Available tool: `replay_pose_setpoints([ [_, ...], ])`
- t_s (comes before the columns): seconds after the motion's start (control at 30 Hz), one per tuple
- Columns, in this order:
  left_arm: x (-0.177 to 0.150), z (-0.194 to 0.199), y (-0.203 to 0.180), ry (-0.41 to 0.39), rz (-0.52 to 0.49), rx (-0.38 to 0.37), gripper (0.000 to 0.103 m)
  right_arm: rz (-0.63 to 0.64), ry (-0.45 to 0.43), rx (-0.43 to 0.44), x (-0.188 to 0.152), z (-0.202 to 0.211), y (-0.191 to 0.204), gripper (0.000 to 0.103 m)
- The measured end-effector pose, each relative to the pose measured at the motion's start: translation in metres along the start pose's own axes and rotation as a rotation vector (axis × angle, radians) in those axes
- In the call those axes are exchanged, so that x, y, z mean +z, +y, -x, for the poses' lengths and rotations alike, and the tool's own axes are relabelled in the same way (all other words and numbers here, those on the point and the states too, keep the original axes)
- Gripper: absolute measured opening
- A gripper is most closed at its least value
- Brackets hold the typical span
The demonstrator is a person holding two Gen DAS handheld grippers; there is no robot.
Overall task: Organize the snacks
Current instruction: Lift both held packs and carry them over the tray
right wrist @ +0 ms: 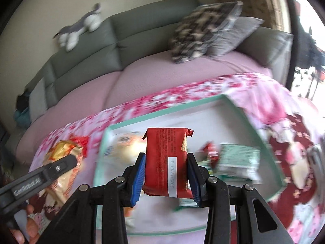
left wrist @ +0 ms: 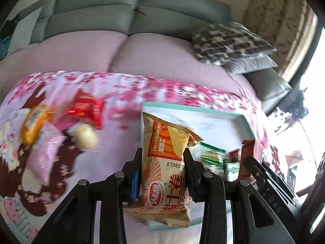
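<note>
Grey-green sofa (right wrist: 85, 50) runs across the back, with a pink cover (left wrist: 152, 55) over the seat. Upper right there's a patterned cushion (left wrist: 229, 42) stacked on a plain grey one (right wrist: 233, 36). Cream wall (right wrist: 50, 6) behind, plus a stuffed toy (right wrist: 79, 28) on the sofa's top edge. Bright daylight blows out the window (left wrist: 316, 93) on the right edge.

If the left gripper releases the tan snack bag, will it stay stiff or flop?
The tan bag looks puffy between the left gripper's pads, so probably light. Its creased top corner suggests thin, crinkly film that may flop. Over the tray, it would likely drop flat.
</note>
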State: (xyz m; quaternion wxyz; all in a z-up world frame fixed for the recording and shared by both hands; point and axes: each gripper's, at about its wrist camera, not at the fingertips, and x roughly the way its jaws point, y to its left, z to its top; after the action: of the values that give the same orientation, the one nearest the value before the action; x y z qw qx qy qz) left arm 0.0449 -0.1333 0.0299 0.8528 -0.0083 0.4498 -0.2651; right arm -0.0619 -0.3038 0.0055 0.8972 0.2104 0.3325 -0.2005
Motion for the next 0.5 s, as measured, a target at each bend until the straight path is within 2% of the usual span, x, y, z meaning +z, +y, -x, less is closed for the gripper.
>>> replay_pose_setpoints([
  [0.17,-0.004,-0.014,-0.039,0.019,-0.078,-0.049,0.038,-0.057,-0.015,-0.057,0.005,0.007,-0.037,0.042],
  [0.27,-0.007,-0.023,-0.054,0.036,-0.109,-0.056,0.038,-0.077,-0.018,-0.062,0.006,0.008,-0.049,0.042],
  [0.5,-0.009,-0.046,-0.061,0.066,-0.134,-0.019,0.038,-0.065,-0.017,-0.039,0.005,-0.002,-0.044,0.042],
])
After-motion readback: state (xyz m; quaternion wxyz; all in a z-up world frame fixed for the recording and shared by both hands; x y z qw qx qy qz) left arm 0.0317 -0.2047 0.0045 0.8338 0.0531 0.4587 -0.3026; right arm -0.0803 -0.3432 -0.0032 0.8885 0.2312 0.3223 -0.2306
